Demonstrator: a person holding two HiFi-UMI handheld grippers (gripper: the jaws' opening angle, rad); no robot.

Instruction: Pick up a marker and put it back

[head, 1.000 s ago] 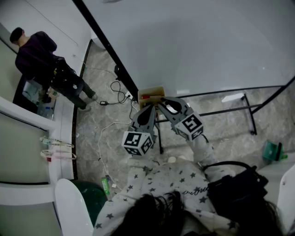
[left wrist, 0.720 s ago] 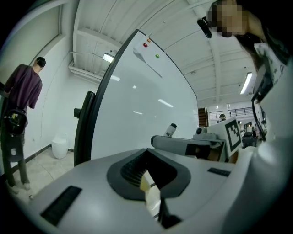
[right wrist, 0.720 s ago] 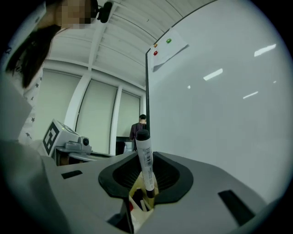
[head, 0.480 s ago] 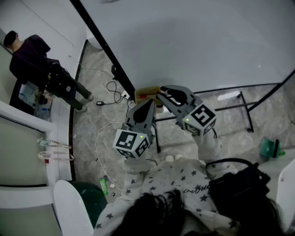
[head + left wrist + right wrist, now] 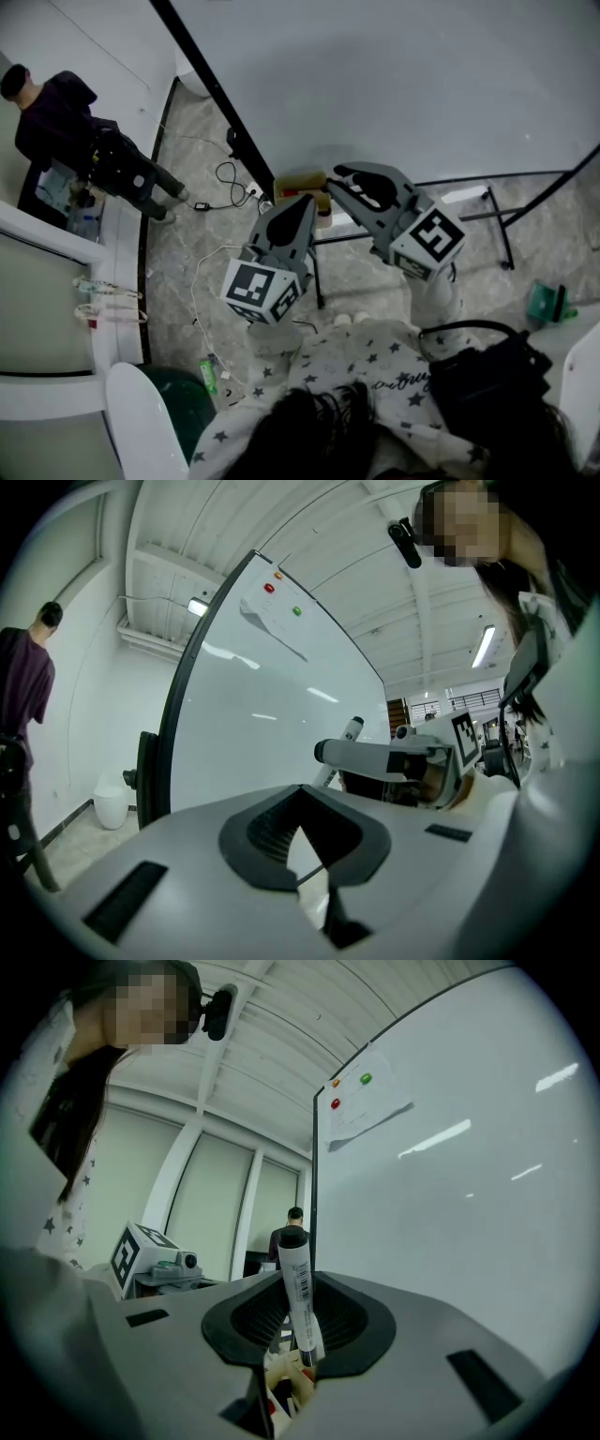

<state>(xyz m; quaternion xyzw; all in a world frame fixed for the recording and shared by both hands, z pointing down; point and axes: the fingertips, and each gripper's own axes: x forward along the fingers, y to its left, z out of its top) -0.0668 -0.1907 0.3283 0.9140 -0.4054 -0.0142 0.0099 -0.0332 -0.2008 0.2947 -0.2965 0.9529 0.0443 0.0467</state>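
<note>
A white marker (image 5: 297, 1283) with a black cap stands upright between the jaws of my right gripper (image 5: 292, 1335), which is shut on it. Just below it is a small tan box (image 5: 281, 1393) holding other markers. In the head view the box (image 5: 300, 181) sits at the whiteboard's lower edge, and my right gripper (image 5: 349, 180) hovers beside it to the right. My left gripper (image 5: 302, 208) points at the box from below. Its jaws stand a little apart with nothing between them (image 5: 314, 860). The left gripper view also shows the held marker (image 5: 339, 747).
The big whiteboard (image 5: 394, 84) fills the upper right, and its black stand legs (image 5: 506, 234) run along the floor. Cables (image 5: 230, 187) lie on the marble floor. A person in dark clothes (image 5: 75, 127) stands at the far left. A black bag (image 5: 478, 375) hangs at my right side.
My right gripper has lifted the marker up and to the right, away from the box. My left gripper has drawn back down and to the left.
</note>
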